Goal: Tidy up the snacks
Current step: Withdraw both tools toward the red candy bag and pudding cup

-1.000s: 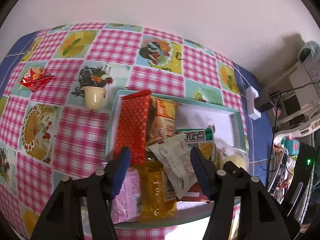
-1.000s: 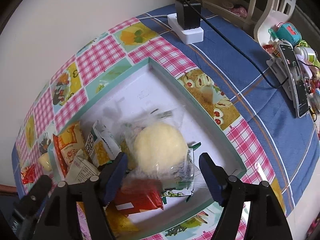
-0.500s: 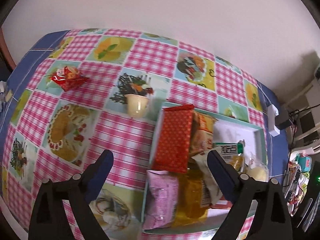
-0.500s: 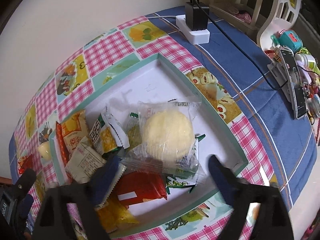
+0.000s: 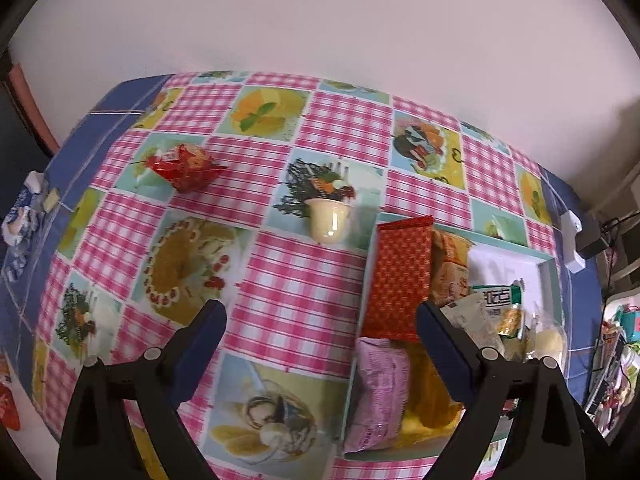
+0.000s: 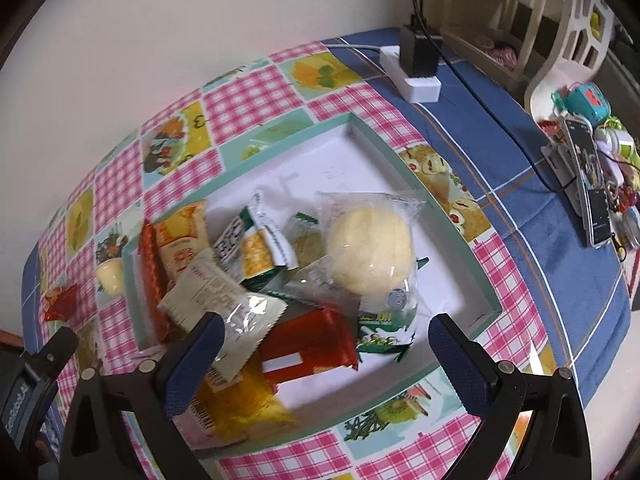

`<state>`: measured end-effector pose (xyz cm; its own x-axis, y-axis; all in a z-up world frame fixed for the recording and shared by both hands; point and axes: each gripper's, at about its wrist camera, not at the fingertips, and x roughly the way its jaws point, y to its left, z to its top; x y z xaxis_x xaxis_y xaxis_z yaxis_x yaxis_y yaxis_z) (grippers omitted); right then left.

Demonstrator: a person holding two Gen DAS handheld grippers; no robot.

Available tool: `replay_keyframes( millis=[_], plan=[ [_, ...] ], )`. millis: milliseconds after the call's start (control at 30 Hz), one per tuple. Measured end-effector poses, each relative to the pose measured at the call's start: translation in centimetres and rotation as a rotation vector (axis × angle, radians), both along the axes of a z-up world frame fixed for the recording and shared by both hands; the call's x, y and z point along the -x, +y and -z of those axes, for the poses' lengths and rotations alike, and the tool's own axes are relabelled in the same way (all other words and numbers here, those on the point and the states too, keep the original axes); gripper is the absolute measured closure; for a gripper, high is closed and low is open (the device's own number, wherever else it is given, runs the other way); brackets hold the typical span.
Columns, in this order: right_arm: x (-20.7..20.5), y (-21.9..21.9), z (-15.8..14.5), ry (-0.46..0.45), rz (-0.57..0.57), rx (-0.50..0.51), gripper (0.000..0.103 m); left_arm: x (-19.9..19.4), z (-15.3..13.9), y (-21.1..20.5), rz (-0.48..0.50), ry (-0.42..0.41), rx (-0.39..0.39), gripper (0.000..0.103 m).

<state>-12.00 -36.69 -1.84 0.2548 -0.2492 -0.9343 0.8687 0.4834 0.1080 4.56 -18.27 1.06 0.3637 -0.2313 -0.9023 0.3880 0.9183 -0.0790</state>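
A teal-rimmed white tray holds several snack packets: a wrapped yellow bun, a red packet, a white sachet and a red patterned bag. The tray lies right of my left gripper, which is open and empty above the checked tablecloth. A loose red snack packet lies on the cloth at far left; it also shows in the right wrist view. My right gripper is open and empty above the tray's near side.
A white power strip with a black charger sits on the blue cloth beyond the tray. A phone and small toys crowd the right side. Crumpled wrappers lie at the table's left edge. A wall stands behind the table.
My left gripper has opened wide and swung left, off the tray and over the cloth. My right gripper has opened, let go of the bun and pulled back from it.
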Motion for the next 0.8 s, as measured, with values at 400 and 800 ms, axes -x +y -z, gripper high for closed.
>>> replay_keyframes(
  millis=[400, 800],
  plan=[
    [-0.8, 3.9, -1.1, 0.041, -0.097, 0.055, 0.0, 0.2, -1.0, 2.9, -0.074, -0.001, -0.094, 0.008],
    [-3.0, 8.7, -1.2, 0.064, -0.192, 0.047, 0.0, -1.4, 0.5, 7.5, -0.093, 0.047, -0.209, 0.008]
  ],
)
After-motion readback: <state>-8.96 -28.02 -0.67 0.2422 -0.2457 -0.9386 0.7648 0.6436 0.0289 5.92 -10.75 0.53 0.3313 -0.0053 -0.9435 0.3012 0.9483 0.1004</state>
